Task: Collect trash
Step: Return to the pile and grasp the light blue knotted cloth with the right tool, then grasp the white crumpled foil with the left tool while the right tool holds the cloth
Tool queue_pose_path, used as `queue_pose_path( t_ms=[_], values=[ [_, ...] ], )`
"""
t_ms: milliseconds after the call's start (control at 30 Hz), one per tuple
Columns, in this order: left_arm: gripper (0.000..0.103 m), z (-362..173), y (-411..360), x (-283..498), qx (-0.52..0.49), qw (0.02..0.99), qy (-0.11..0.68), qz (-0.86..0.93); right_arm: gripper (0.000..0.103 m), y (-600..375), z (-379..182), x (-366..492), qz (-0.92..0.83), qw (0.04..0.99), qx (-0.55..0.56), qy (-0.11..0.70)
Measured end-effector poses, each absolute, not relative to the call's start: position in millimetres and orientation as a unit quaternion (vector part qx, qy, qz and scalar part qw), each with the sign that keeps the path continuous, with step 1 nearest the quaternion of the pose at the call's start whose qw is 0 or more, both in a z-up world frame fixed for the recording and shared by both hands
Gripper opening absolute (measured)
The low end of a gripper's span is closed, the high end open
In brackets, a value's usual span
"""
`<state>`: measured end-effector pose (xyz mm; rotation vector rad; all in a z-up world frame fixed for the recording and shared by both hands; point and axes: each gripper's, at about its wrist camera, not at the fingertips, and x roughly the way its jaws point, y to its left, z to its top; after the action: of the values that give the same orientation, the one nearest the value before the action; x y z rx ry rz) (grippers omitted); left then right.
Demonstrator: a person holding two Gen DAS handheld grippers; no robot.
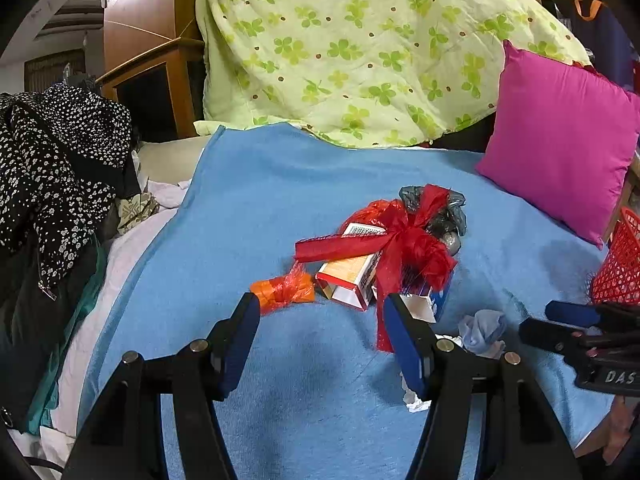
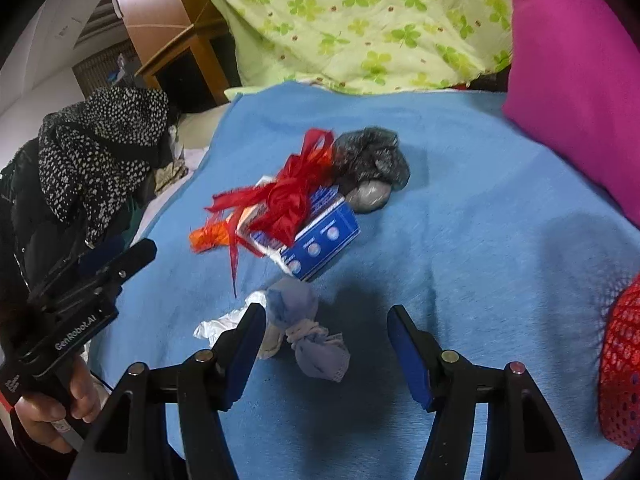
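On the bed, atop a blue blanket (image 1: 280, 200), one heap of trash, itemised:

- Red ribbon bow (image 1: 404, 240), draped over the cartons.
- Orange-and-white carton (image 1: 352, 280), lying flat, open end toward the cameras.
- Blue carton (image 2: 324, 240), touching the first, under the bow.
- Orange wrapper (image 1: 284, 290), just left of the cartons.
- Grey plastic bag (image 2: 370, 160), at the far side of the heap.
- Crumpled pale-blue tissue wad (image 2: 308, 332), nearest the holder, with white paper scraps (image 2: 218, 324) beside it.

Red mesh basket (image 1: 620, 264): at the right edge, probable receptacle.

Left gripper (image 1: 320, 304): jaws spread wide, holding nothing; orange wrapper and cartons lie just ahead.

Right gripper (image 2: 326, 312): jaws spread wide, holding nothing; tissue wad sits between the fingertips, nearer the left one, its long axis running diagonally, far-left to near-right.

Judgement: right gripper is nearer the wad and closer to the basket; a short descent and closure should secure it.
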<state>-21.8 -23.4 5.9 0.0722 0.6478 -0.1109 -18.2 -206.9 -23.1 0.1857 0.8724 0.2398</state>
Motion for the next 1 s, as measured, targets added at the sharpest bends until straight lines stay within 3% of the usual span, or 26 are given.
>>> queue_pose_path(
  t_ms=[100,600,1000],
  values=[
    [0.065,5,-23,-22,0.036,0.946,0.319,-0.052,0.065,-202,-31,-11,0.124,0.887,0.093,0.434],
    [0.065,-11,-14,-13,0.009,0.931,0.359,-0.071,0.031,-189,-81,25,0.111,0.850,0.112,0.503],
    [0.065,-32,-42,-9,-0.015,0.902,0.404,-0.151,0.031,-245,-59,8,0.085,0.862,0.176,0.468]
  ],
)
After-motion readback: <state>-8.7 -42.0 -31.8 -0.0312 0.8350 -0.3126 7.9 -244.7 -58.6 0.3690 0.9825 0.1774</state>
